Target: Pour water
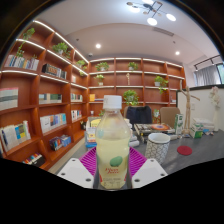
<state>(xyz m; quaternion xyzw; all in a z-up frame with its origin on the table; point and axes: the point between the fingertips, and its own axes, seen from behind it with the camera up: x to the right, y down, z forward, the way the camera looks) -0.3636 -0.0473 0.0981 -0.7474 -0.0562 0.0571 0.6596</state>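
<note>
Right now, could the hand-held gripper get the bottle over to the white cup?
Probably yes. The hand-held gripper already clamps the bottle, and the white cup stands just beside it with nothing visibly between them.

Grey table [200,150], white mesh cup [158,146], red disc [185,150], small bottles behind.

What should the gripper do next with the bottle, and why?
Probably carry the bottle over toward the white cup just beside it. The gripper seems to hold the bottle upright between its fingers, and no water is pouring yet.
</note>
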